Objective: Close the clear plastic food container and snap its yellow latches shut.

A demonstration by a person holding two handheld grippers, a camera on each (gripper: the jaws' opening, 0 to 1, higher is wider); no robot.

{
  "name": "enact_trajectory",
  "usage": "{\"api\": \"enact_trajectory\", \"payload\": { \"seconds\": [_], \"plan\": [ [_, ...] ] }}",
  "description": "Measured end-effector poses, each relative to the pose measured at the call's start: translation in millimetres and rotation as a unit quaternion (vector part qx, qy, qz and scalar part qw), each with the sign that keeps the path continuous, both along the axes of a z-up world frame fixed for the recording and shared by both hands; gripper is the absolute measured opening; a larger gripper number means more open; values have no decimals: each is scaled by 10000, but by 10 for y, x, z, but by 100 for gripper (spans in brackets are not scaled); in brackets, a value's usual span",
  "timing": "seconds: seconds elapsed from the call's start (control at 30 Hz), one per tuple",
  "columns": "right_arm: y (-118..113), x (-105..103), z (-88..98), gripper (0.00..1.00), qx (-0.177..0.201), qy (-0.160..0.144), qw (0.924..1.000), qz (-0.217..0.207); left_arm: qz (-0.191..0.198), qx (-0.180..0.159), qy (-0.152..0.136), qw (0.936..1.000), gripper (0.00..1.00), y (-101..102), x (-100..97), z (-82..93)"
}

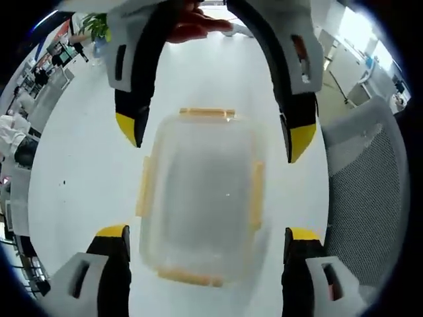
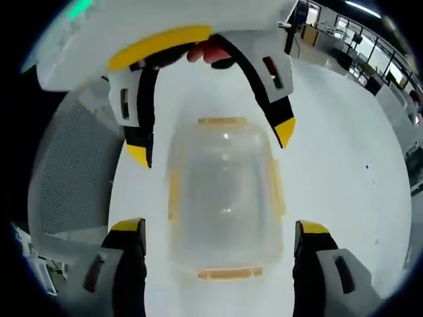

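Two claws face each other across one clear container point(image 1: 201, 198), which sits flat on the white desk point(image 1: 86, 172) between them. In the left gripper view the left claw point(image 1: 208, 239) rises from the near edge with its jaws spread wide, one tip on each side of the box and neither touching it; the right claw point(image 1: 215, 135) comes in from the far side, also spread wide, its yellow tips just beside the far corners. The right gripper view shows the same thing mirrored: the right claw point(image 2: 219, 236) gapes around the container point(image 2: 225, 195), and the left claw point(image 2: 211, 142) hangs wide apart opposite. Neither claw holds anything.

The lid looks to be seated on the box already, though blur keeps me from being sure. Four yellow latches point(image 1: 206, 113) line the rim, one on each side; whether any is snapped down I cannot tell, but the side ones seem to flare outward, so I judge them undone.

The step in hand appears to be lining up for the latching. Next move, as I read it: bring one jaw tip down onto a latch and press it toward the wall until it clicks, with the other claw steadying the box against sliding. A mesh chair point(image 1: 370, 191) stands beside the desk.
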State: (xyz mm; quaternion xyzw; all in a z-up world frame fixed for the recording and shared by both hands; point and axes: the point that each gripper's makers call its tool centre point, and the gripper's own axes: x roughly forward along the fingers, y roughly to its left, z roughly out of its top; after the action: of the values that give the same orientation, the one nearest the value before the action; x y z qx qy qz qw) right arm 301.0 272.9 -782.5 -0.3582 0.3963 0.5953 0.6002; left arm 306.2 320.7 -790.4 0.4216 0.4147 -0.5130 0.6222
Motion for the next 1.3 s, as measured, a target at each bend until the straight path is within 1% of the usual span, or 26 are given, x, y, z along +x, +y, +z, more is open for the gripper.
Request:
{"api": "enact_trajectory", "payload": {
  "seconds": [0.27,0.37,0.47,0.73,0.83,1.07,1.17,1.23,1.3],
  "plan": [
    [-19,-6,-52,90,-94,-81,9999,1,-92,8,50,9999,95,-3,-10,-45],
    [-38,-17,-92,89,-202,-121,9997,66,-135,45,40,9999,95,10,6,-62],
    [-67,-19,-142,90,-277,-99,9996,48,-126,103,77,9998,95,38,28,-102],
    [-116,13,-203,88,-399,-232,9989,101,-186,190,34,9996,93,86,55,-172],
    [-117,17,-209,87,-408,-217,9989,88,-197,161,21,9997,93,72,64,-191],
    [-111,25,-259,86,-428,-281,9986,98,-228,229,58,9995,92,67,68,-271],
    [-105,49,-263,84,-400,-323,9987,33,-236,247,9,9994,91,64,79,-305],
    [-111,92,-266,80,-429,-415,9982,-4,-215,253,-46,9994,90,61,100,-303],
    [-111,80,-277,79,-443,-429,9981,11,-193,233,-51,9995,90,44,101,-307]
  ]
}}
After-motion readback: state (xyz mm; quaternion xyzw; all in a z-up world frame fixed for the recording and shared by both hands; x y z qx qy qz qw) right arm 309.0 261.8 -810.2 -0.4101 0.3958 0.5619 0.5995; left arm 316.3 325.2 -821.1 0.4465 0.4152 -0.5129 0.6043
